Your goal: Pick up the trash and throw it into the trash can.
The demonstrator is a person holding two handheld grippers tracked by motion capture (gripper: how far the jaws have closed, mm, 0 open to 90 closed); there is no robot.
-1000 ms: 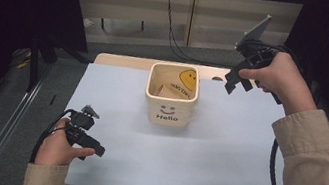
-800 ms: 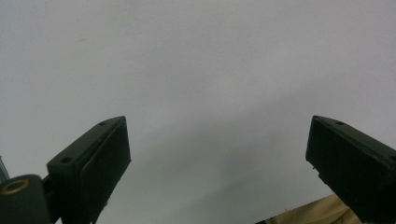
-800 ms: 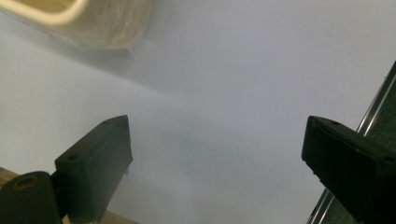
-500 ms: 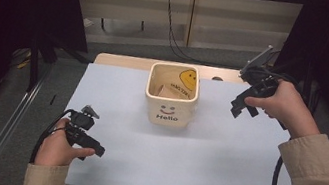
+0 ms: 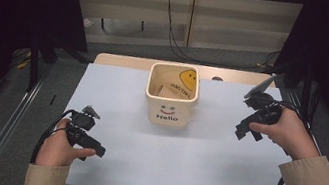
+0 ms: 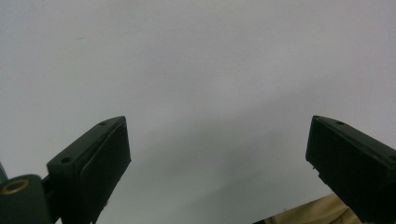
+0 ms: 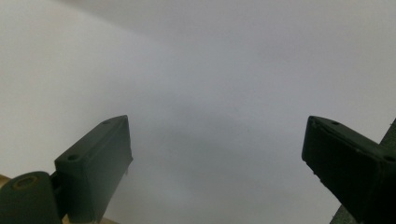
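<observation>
Near the upper middle of the high view, a cream square container [image 5: 172, 96] stands on the counter [image 5: 181, 161]. Its front wall carries the word "Hello" [image 5: 167, 118] in dark letters, under a small drawn smiling face [image 5: 167, 108]. On the inside of its right wall sits a yellow smiley sign [image 5: 188, 79], and just below that runs a line of dark print [image 5: 181, 90] too small to read. No other words, numbers or brands can be read in any view.
</observation>
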